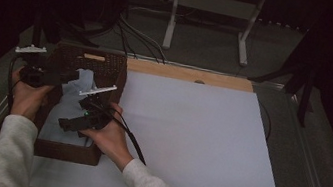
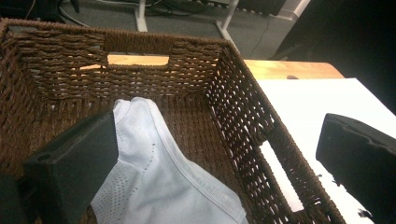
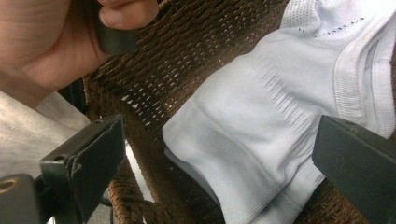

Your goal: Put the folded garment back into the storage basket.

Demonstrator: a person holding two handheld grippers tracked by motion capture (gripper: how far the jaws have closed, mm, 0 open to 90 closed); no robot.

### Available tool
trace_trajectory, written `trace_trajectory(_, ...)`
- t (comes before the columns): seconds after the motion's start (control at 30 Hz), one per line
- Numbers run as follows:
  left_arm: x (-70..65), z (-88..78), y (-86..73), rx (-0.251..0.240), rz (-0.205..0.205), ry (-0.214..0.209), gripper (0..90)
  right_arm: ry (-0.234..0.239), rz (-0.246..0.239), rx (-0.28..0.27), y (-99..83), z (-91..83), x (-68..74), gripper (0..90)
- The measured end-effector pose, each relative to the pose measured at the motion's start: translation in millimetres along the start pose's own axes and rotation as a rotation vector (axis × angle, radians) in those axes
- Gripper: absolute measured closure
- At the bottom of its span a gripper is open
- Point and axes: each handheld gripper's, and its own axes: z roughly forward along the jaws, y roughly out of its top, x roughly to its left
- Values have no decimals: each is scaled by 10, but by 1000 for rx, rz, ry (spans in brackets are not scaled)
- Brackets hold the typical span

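White garment (image 1: pixel 71 104) lies folded inside the brown wicker basket (image 1: pixel 94 155) at the desk's (image 1: pixel 187 142) left edge. Both the left gripper (image 1: pixel 63 78) and the right gripper (image 1: pixel 71 123) hover over it, jaws released and empty. Lift both straight up, clear of the basket's woven walls and the trailing cable (image 1: pixel 131 143).

A white board (image 1: pixel 187 142) is laid flat on the counter (image 1: pixel 305 161), and a strip of bare wood (image 1: pixel 190 74) is seen along the board's far edge. Beyond that strip, a pale metal stand (image 1: pixel 213 10) is set on the grey floor, and dark cables (image 1: pixel 133 35) are trailed across the floor to the stand's left.
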Motion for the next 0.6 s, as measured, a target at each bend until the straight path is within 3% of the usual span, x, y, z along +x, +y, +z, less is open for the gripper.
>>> trace_trajectory(0.6, -134, 20, 11, 8, 37, -22, 2, -23, -2, -23, -25, -124, -98, 30)
